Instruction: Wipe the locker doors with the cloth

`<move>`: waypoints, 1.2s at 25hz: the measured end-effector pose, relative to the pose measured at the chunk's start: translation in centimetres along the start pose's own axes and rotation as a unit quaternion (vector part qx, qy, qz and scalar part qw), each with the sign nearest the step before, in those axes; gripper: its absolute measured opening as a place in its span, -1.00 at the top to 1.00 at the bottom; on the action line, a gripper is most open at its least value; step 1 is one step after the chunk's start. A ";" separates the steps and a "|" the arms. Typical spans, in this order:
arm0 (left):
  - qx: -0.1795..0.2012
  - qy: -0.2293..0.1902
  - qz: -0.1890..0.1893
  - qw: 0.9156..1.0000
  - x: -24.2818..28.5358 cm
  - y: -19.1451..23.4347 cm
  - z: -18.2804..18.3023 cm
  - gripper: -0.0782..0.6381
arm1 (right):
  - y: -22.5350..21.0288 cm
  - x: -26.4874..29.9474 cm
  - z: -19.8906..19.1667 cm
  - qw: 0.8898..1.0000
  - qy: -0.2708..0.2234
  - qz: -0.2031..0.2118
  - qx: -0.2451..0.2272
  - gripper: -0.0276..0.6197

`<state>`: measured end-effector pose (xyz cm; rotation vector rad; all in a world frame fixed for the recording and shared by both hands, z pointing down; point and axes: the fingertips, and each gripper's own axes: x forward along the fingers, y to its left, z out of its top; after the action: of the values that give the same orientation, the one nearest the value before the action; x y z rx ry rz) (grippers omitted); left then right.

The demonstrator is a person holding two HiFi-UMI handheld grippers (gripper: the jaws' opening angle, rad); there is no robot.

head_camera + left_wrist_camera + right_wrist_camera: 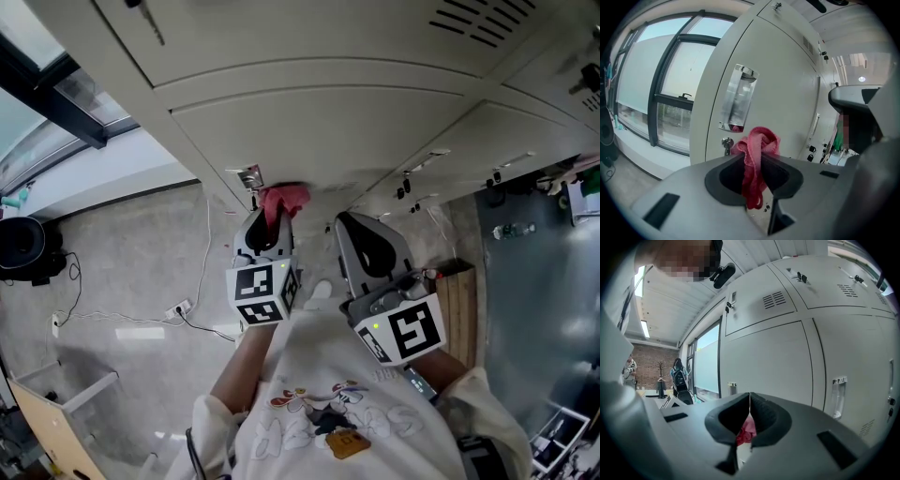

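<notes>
Cloth (287, 198) bunched in our left tongs (270, 223), which we held close to the locker door (356, 131) near its handle (738, 98), right tongs (359, 232) pressed together empty alongside, floor (141, 244) lay open leftward.

Head cam looks steeply down at locker doors (328, 122); L/R gripper cams face them close-up; all share pink cloth (284, 199).

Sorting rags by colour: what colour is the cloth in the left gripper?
The cloth is pinkish red, clearest in the left gripper view.
</notes>
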<state>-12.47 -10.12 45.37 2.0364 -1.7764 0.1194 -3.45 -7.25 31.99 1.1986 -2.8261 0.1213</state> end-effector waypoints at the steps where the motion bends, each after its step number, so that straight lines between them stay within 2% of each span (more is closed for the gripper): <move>1: -0.001 0.001 0.003 1.000 0.1 0.0 -0.1 0.52 | -0.2 -0.1 0.0 1.000 0.000 -0.001 0.000 0.89; 13: -0.018 -0.004 0.043 0.999 1.1 -0.1 -0.4 0.52 | -2.1 -1.4 0.0 1.000 -0.002 -0.004 0.001 0.89; 21: -0.014 -0.003 0.044 0.999 1.5 -0.8 -0.6 0.52 | -2.8 -2.0 -0.1 1.000 -0.004 0.002 0.004 0.89; 30: -0.012 0.003 0.032 0.999 2.8 -3.3 -1.2 0.52 | -4.8 -3.5 -0.1 1.000 -0.005 -0.008 0.003 0.89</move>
<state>-8.57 -12.01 46.59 1.9612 -1.8329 0.1226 2.42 -8.07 32.01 1.2272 -2.8257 0.1236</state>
